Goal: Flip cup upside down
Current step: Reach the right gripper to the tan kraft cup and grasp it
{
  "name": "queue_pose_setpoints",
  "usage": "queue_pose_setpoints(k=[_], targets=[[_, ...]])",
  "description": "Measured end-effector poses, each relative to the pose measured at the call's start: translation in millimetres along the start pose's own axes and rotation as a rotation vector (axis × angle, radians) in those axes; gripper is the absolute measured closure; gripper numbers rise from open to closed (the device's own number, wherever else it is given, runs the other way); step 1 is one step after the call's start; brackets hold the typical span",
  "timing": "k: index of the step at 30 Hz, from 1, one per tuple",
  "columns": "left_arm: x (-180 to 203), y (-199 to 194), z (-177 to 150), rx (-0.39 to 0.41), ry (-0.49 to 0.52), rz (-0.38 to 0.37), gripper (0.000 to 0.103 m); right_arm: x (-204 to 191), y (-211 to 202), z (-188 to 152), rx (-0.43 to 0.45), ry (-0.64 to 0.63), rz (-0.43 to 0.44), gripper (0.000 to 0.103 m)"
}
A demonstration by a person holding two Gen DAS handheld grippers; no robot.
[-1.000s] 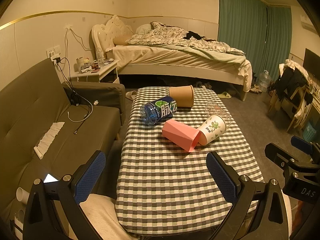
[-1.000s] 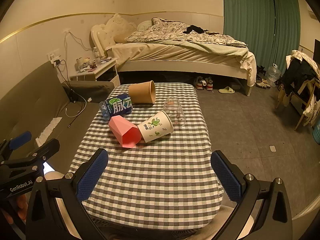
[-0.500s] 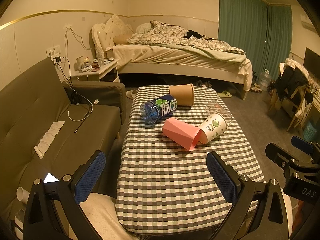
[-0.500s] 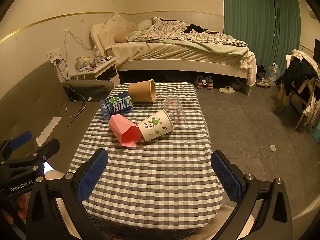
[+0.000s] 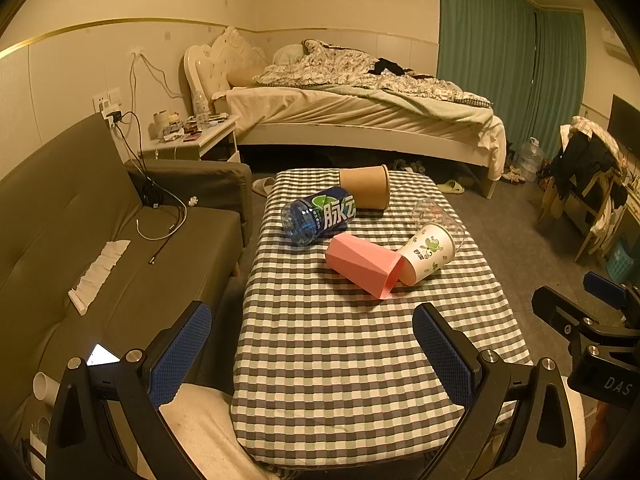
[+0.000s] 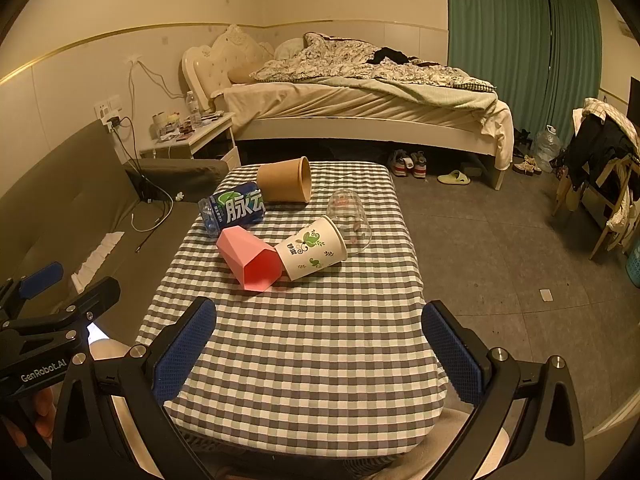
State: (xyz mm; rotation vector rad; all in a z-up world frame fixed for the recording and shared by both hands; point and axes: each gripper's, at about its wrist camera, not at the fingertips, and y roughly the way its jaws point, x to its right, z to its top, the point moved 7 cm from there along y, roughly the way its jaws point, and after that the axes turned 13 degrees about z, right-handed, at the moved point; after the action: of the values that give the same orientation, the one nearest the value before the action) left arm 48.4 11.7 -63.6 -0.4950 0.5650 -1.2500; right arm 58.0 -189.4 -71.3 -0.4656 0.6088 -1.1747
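Several cups lie on their sides on the checkered table (image 5: 360,360) (image 6: 312,360): a pink faceted cup (image 5: 362,264) (image 6: 248,258), a white paper cup with green leaf print (image 5: 428,252) (image 6: 312,254), a clear plastic cup (image 5: 438,216) (image 6: 350,216) and a brown paper cup (image 5: 366,192) (image 6: 284,181). My left gripper (image 5: 316,352) is open and empty above the table's near left edge. My right gripper (image 6: 320,348) is open and empty above the near end. Both are well short of the cups.
A blue drink bottle (image 5: 318,216) (image 6: 234,210) lies beside the brown cup. A sofa (image 5: 100,240) runs along the table's left. A nightstand (image 5: 192,140) and a bed (image 5: 360,108) stand beyond. A chair with clothes (image 6: 604,160) is at the right.
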Motion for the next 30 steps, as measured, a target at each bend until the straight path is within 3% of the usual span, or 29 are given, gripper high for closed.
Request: queue_pose_setpoints(k=[8,12,18,24,30], targets=[[-2.0,9.5,-1.7,-0.035,-0.002,0.006,0.0,0.1,-0.2,2.7,-0.006,-0.007,0.002,0.0],[-2.0,22.2,7.2,-0.056,-0.004,0.019,0.0,-5.6,9.0,8.2,-0.03,-0.071,0.008,0.0],[-7.0,60.4,30.4,-0.091,-0.033,0.052,0.0,-3.9,31.9,59.1,-0.081,-0.187,0.069,0.0],[-23.3,120.8,52.0,-0.138,-0.06,0.128,0.0,-14.7,95.8,107.3,-0.189,-0.442,0.087,0.0],[-39.6,180.0,64.0,-0.189,-0.088,0.182,0.0,-26.7,192.1,135.7,-0.373,-0.746,0.125,0.0]])
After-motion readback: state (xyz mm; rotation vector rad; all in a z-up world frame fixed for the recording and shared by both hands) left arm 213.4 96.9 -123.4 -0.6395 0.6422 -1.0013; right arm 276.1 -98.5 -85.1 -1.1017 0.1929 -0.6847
